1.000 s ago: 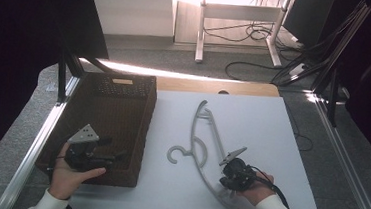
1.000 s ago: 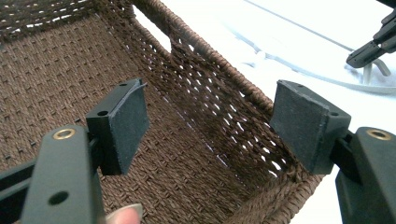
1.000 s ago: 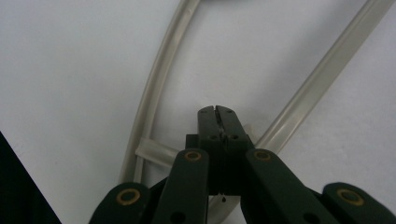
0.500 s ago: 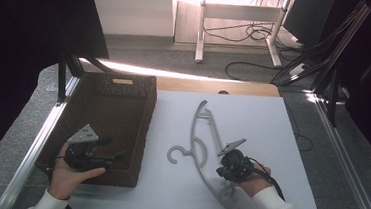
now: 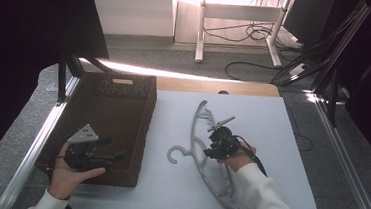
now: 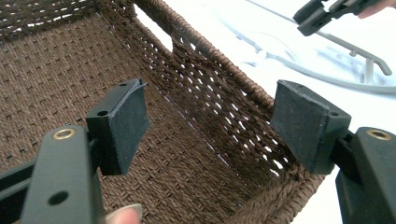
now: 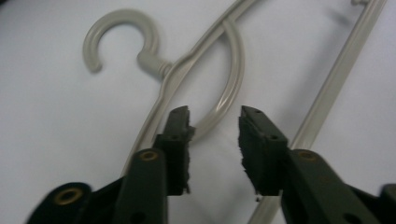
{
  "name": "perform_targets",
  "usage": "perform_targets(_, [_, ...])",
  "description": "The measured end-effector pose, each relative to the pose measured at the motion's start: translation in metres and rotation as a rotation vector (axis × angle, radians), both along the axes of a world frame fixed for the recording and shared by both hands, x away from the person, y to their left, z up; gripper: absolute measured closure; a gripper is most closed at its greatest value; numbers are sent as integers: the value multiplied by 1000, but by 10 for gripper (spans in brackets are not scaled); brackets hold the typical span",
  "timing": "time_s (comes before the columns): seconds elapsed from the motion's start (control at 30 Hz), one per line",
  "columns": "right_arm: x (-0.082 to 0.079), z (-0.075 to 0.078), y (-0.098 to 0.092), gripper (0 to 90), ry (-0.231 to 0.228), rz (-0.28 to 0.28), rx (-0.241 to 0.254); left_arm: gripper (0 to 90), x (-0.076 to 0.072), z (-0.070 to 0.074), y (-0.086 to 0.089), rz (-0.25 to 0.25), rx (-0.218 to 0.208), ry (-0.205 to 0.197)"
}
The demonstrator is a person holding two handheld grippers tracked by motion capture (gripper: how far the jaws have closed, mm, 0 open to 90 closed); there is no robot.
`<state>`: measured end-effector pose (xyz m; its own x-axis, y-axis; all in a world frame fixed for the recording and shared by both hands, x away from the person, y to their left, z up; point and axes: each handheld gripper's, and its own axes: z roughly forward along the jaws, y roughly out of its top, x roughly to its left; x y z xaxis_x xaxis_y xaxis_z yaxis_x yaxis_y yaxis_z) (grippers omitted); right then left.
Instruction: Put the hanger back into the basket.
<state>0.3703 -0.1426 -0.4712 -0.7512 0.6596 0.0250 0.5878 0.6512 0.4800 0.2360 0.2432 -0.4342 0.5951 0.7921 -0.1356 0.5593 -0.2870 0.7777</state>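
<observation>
Directly beneath the parted right gripper (image 7: 214, 128) lies the hanger (image 7: 187, 65).

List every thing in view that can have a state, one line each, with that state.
Left gripper: jaws wide open, holding nothing, poised over the basket's near end.
Right gripper: jaws open, straddling the hanger's inner loop, not closed on it.
Hanger: lying flat on the white table top, hook pointing towards the basket.
Basket: upright, open-topped, empty where visible.
</observation>
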Motion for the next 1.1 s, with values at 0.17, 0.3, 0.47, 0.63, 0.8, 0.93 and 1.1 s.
perform_targets(0.17, [18,-9,13,574,14,-32,-19,268,0,0,1,3,0,0])
perform_targets(0.3, [30,-14,22,580,25,-55,-38,267,0,0,2,2,1,0])
perform_targets(0.47, [39,-18,29,591,36,-81,-59,268,0,0,3,3,1,0])
perform_targets(0.63, [44,-24,33,618,45,-89,-80,268,0,0,4,6,-1,-2])
perform_targets(0.8, [45,-29,34,673,63,-94,-100,268,0,1,4,5,-1,-2])
perform_targets(0.93, [46,-30,35,725,70,-99,-102,267,0,1,3,3,-1,-2])
perform_targets(1.1, [45,-30,38,788,75,-108,-117,267,0,1,3,3,-1,-3])
